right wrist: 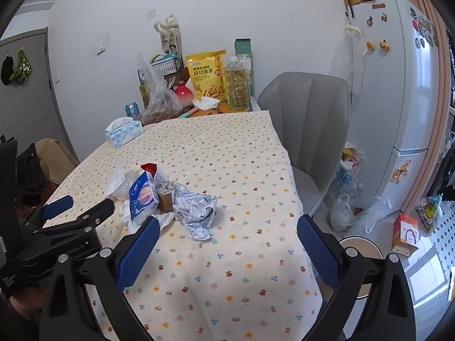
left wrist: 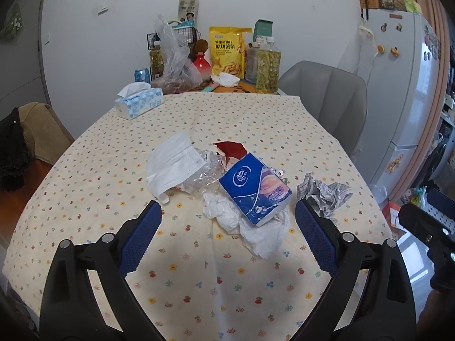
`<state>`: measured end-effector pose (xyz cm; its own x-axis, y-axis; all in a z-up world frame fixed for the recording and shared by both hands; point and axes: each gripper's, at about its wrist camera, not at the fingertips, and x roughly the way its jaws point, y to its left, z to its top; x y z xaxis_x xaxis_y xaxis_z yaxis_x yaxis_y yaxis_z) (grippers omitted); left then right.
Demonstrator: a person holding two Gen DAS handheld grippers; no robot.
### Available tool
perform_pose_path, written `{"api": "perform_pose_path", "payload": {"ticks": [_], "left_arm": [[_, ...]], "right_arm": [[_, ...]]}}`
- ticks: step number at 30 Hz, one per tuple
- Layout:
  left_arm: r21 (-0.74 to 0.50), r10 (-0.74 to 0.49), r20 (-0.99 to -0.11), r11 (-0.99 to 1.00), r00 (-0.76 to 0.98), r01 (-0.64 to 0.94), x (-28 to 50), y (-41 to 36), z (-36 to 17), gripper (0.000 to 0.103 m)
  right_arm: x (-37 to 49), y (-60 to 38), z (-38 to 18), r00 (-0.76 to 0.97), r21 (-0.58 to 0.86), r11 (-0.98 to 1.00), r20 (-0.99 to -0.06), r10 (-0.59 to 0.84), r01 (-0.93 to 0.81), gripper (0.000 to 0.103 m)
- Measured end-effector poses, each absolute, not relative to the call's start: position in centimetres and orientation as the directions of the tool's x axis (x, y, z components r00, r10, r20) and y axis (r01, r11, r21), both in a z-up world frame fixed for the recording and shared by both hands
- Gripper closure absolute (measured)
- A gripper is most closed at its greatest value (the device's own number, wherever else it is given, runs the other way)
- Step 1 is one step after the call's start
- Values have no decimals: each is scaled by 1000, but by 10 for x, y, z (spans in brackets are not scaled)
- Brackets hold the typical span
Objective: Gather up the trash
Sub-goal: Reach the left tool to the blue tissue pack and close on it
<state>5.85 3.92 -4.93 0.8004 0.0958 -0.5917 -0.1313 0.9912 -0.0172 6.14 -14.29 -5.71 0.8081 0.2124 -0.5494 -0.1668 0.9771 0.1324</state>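
On the desk (left wrist: 85, 199) with the flowered cloth, the trash lies in one heap near the middle. From the left: a white face mask (left wrist: 173, 164) with its long axis running from near left to far right, then crumpled clear plastic (left wrist: 207, 173) and a red wrapper (left wrist: 230, 149) behind it. Next lies a blue tissue pack (left wrist: 256, 189), tilted, its long axis from far left to near right, resting on a crumpled white tissue (left wrist: 250, 227). At the right is a crumpled printed paper (left wrist: 324, 193). The left tongs (left wrist: 228, 228) are spread wide, just near of the heap, holding nothing. The right tongs (right wrist: 228, 244) are also spread and hold nothing.
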Motion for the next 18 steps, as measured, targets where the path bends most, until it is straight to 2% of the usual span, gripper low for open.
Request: {"api": "perform_pose_path", "payload": {"ticks": [4,13,16,18], "left_arm": [[-23,81,-618,992,782,-121,76,34,-58,12],[-16,67,-659,994,749,-104,110,20,-74,12],[-33,50,-671,995,740,-97,118,19,-78,19],[-46,35,-677,995,735,-89,122,20,-80,29]], "right_arm": [[73,-144,-65,786,151,973,-574,229,-174,13],[93,-155,-81,755,177,972,-614,230,-153,13],[101,-157,-84,748,178,973,-623,226,-146,14],[106,-158,-87,741,178,973,-633,225,-144,16]]}}
